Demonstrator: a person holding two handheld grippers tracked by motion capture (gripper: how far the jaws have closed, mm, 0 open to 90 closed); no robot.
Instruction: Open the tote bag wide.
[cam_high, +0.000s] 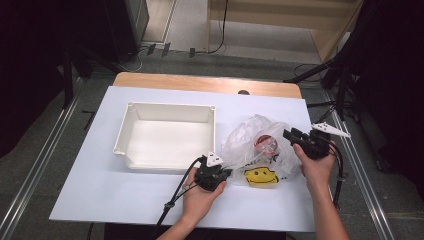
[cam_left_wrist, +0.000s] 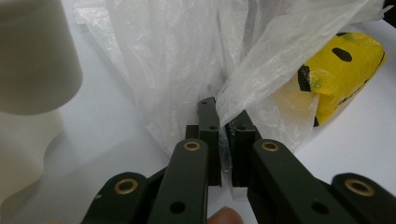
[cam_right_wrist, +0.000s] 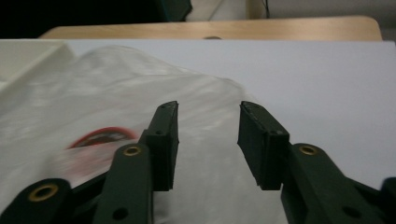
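Left hand-held gripper (cam_left_wrist: 223, 122), lower centre of frame: jaws clamped on a fold of the clear plastic bag (cam_high: 252, 137). Right hand-held gripper (cam_right_wrist: 208, 122), right of frame: jaws parted, nothing gripped, poised over the bag's far side on the table (cam_high: 90, 185).

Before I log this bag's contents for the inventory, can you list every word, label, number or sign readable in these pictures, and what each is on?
No text can be read as words or numbers.
Yellow pack inside the clear plastic bag: a black smiley face, a sign rather than letters.
Bag film above the pack: dark print, too small and blurred to read.
Red-rimmed round item in the bag: any label is too blurred to read.
White tray: no markings.
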